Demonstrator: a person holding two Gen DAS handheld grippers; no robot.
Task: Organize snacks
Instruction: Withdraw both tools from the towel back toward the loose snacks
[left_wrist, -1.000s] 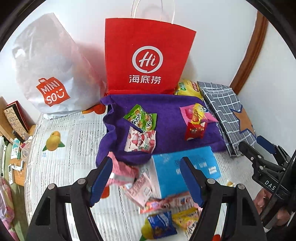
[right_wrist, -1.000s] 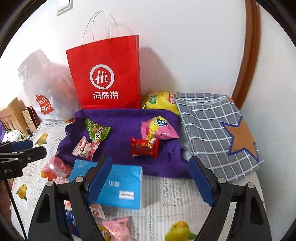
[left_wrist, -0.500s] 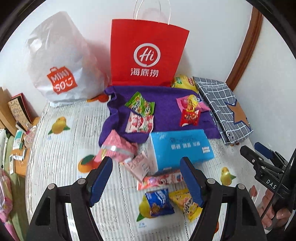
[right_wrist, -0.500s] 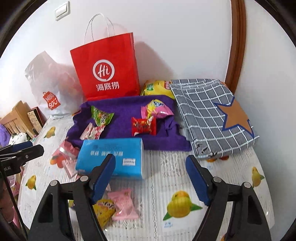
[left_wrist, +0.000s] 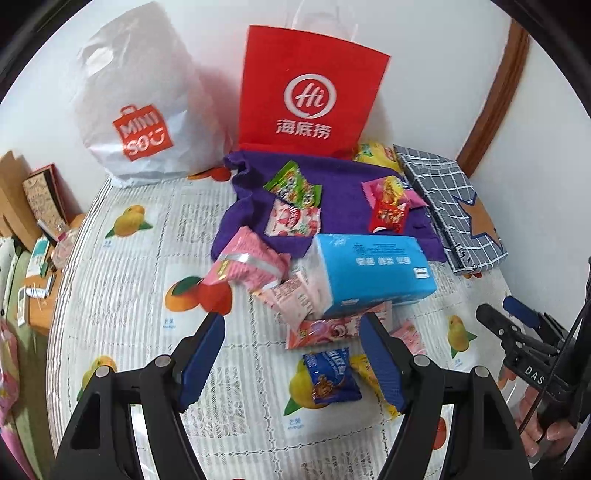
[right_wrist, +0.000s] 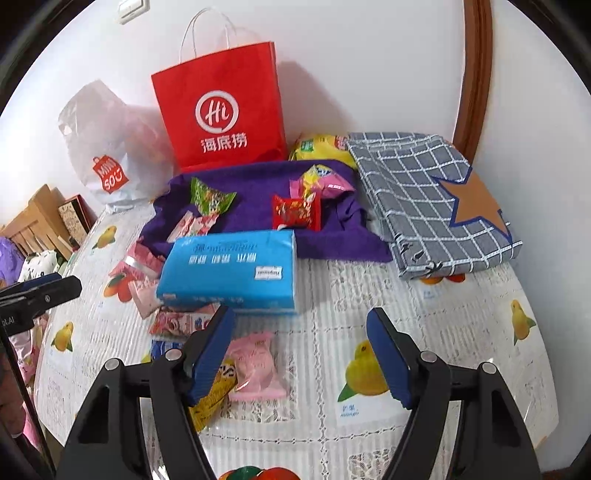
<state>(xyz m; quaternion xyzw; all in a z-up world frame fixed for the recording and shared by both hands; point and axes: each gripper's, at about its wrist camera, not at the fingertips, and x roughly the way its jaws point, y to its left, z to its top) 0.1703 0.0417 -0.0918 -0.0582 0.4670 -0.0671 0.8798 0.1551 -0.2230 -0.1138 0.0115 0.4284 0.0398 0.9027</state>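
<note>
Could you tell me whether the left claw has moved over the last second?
Yes. The left claw has pulled back toward the person: the red bag looks farther off, and more tablecloth and snacks show between.

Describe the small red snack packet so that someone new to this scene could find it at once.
Start at the red paper bag against the wall; the purple cloth lies before it. The red snack packet sits on the cloth's right half, behind the blue tissue pack; it is the only red wrapper there.
</note>
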